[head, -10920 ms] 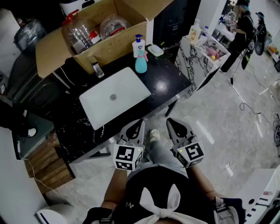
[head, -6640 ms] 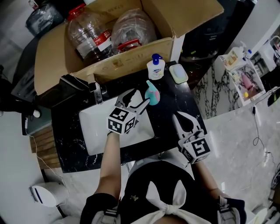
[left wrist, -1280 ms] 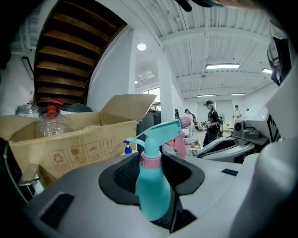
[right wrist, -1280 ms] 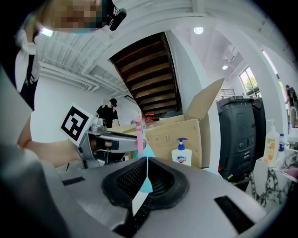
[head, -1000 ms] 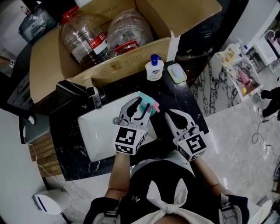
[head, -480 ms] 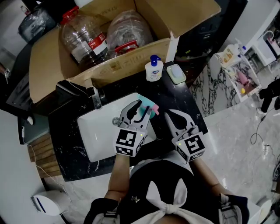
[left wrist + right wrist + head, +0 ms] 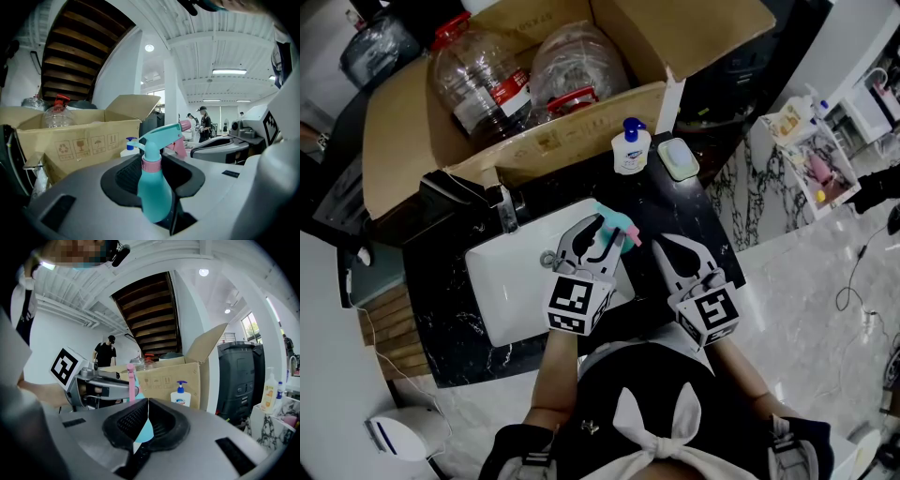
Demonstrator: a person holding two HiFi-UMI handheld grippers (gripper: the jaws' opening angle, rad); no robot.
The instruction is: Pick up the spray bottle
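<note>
Spray bottle [image 7: 152, 187] in teal, with a pink collar and trigger, stands upright between the jaws of the left gripper [image 7: 609, 232], which pinch its body just under the neck. Only the left gripper view shows that grip; from the head view the bottle is mostly hidden behind the jaws, with just its teal top and pink trigger showing. The head view alone shows what lies below: the bottle hangs over the far right corner of the white sink [image 7: 502, 281] set in a black countertop [image 7: 675, 206]. The right gripper [image 7: 664, 246] hovers just beside it over the countertop's front right part, jaws pressed together with nothing between them, as its own view confirms. Behind the sink stands a faucet [image 7: 508, 214]. Along the countertop's back edge stand an open cardboard box [image 7: 534, 141] holding large clear jugs [image 7: 478, 80], a pump soap bottle [image 7: 631, 150] and a pale soap dish [image 7: 678, 157], all apart from both grippers.
</note>
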